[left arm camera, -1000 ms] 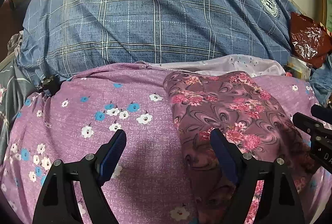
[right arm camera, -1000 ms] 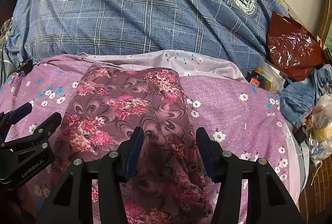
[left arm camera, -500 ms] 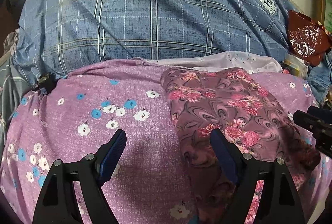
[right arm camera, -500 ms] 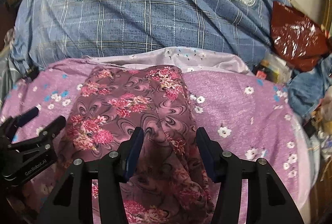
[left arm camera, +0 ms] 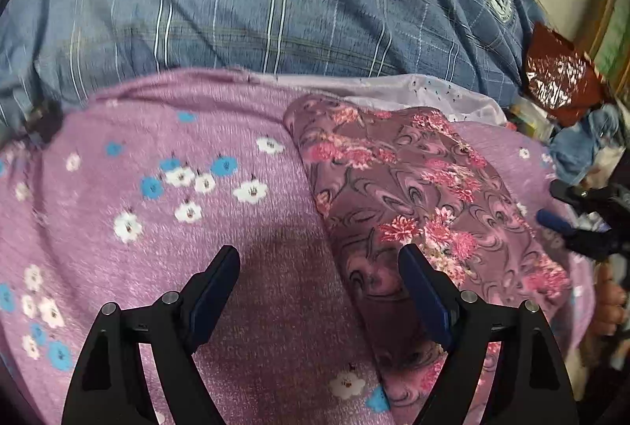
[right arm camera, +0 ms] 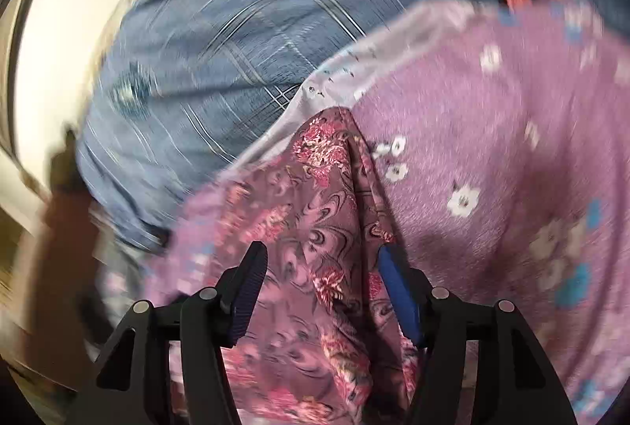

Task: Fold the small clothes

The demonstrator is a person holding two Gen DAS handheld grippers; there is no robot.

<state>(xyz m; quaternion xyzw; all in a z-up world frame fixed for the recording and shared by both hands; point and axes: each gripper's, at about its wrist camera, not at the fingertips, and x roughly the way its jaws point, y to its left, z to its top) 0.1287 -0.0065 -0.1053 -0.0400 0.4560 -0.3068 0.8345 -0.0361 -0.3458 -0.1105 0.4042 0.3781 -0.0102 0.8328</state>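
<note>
A mauve garment with pink flowers [left arm camera: 425, 196] lies folded lengthwise on a purple floral sheet [left arm camera: 165, 196]. My left gripper [left arm camera: 319, 291] is open above the sheet; its right finger sits over the garment's left edge. My right gripper [right arm camera: 321, 287] is open and rolled to one side, its jaws straddling a ridge of the garment [right arm camera: 327, 212]. The right wrist view is blurred. The right gripper also shows at the right edge of the left wrist view [left arm camera: 582, 216].
A big blue plaid quilt [left arm camera: 275, 0] lies bunched behind the sheet. A pale lilac cloth [left arm camera: 433, 90] peeks out behind the garment. A dark red foil bag [left arm camera: 559, 78] and blue cloth clutter [left arm camera: 582, 145] sit at the far right.
My right gripper has rolled sharply and swung, so its view is tilted and blurred. My left gripper has moved forward and a little left. Both stay open.
</note>
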